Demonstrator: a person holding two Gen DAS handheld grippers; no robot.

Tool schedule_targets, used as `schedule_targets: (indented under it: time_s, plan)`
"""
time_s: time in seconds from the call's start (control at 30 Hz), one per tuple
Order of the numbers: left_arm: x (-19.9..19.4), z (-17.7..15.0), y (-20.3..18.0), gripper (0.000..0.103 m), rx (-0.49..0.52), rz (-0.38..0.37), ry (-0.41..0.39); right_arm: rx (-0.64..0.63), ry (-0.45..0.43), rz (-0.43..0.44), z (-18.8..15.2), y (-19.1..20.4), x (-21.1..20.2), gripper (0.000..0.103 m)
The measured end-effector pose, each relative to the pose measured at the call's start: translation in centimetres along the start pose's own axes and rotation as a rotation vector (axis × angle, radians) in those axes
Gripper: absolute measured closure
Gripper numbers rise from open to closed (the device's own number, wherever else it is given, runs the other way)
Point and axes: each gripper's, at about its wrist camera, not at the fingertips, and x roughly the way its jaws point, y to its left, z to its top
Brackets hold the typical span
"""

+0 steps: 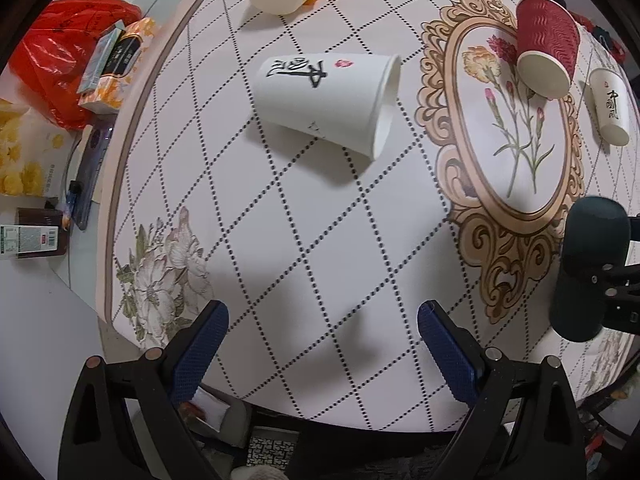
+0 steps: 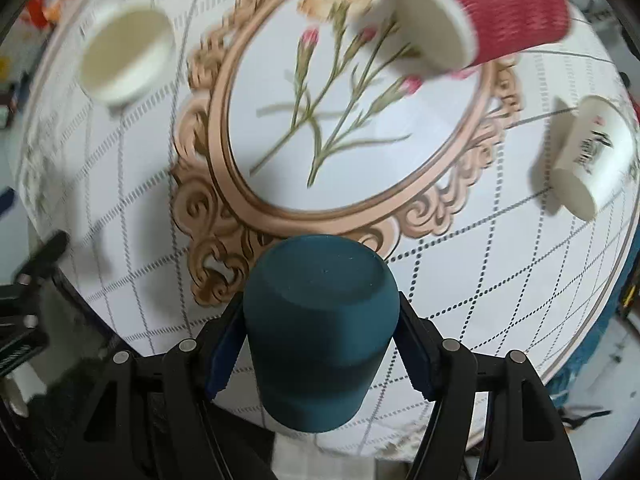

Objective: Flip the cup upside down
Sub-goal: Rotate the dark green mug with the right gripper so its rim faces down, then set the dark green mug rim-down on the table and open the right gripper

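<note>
Two tongs hang over the table [image 1: 304,248]: the right gripper [image 2: 320,344] clamps the teal cup [image 2: 320,320], base facing the camera, above the near edge. The left gripper [image 1: 322,344] gapes wide over bare cloth, well apart from the white cup [image 1: 324,100] lying sideways.

Large white paper cup [image 1: 326,100] lying on its side: black brush-style Chinese calligraphy plus a small red seal mark, characters not legible at this angle. Small white cup [image 1: 609,110] carries similar black calligraphy, too small to read. Box [image 1: 30,238] off the tabletop has a label, unreadable.
</note>
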Motion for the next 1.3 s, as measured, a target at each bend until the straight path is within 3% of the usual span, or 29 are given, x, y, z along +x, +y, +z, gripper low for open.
schedule_targets:
  time_s: [0.23,0.33,0.37,0.43,0.5,0.93,1.13,1.3]
  plan:
    - [0.9,1.4,-0.6,0.006,-0.025,-0.041,0.029,0.114,-0.382,0.006,-2.5,-2.5,-4.8,0.032]
    - [1.1,1.9,-1.0,0.006,-0.019,-0.034,0.031,0.137,-0.531,-0.037,-4.3,-1.2,-6.2,0.032]
    - [1.1,2.0,-1.2,0.006,-0.015,-0.030,0.032,0.136,-0.564,-0.051,-5.4,1.2,-6.4,0.032]
    - [1.2,2.2,-1.7,0.006,-0.003,-0.023,0.032,0.137,-0.604,-0.075,-5.8,1.2,-6.7,0.032]
    - [1.2,2.4,-2.0,0.006,0.005,-0.015,0.031,0.145,-0.595,-0.076,-6.2,2.4,-5.4,0.032]
    - [0.2,2.2,-3.5,0.006,0.013,-0.030,-0.011,0.180,-0.559,-0.029,-6.5,1.7,-4.2,0.031]
    - [-2.9,1.9,-4.3,0.006,0.071,-0.022,-0.093,0.266,-0.562,-0.049,-8.1,1.4,-5.9,0.010]
    - [-5.8,0.7,-4.7,0.003,0.121,-0.013,-0.183,0.390,-0.581,-0.070,-11.3,1.1,-7.8,0.009]
